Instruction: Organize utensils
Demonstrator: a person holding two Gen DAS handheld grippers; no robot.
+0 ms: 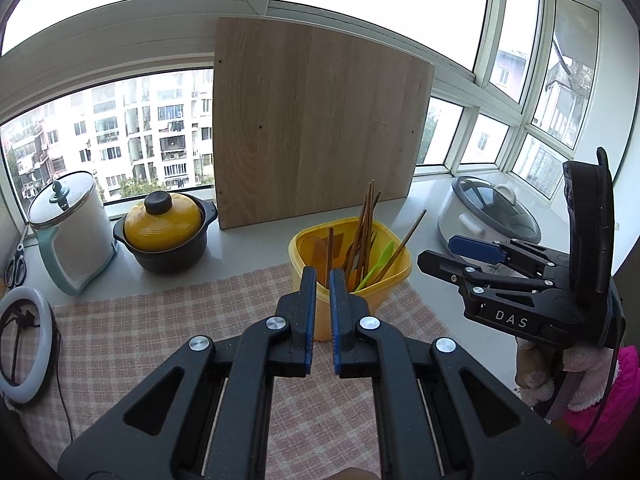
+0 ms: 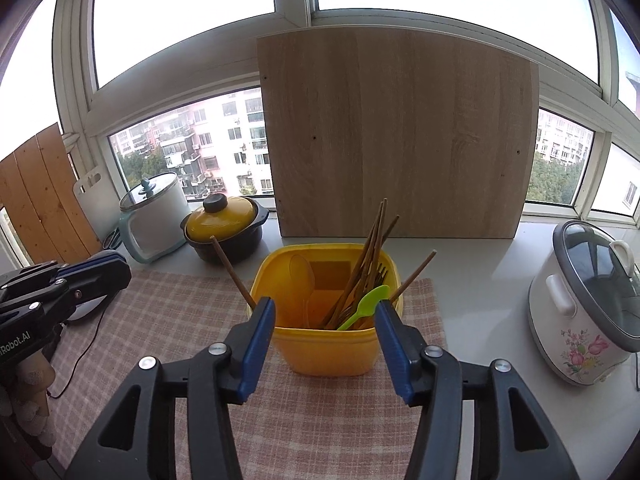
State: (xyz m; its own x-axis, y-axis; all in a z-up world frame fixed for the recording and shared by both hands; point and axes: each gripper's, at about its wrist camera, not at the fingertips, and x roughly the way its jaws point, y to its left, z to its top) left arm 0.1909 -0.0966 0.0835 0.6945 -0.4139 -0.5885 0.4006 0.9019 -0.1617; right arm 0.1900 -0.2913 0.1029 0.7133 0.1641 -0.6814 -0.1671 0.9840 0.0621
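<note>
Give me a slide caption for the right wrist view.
Open right gripper before a yellow bin of chopsticks and a green spoon.

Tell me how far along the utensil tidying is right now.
Looks nearly done. The chopsticks and green spoon already stand in the yellow container. Nothing is in hand: the right claw is open and empty, the left claw shut and empty. No loose utensils show on the checked cloth.

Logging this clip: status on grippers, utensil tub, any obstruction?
Left gripper shut, empty. Right gripper open, empty. Yellow tub upright on checked cloth, holding chopsticks and green spoon. Nothing blocking.
</note>
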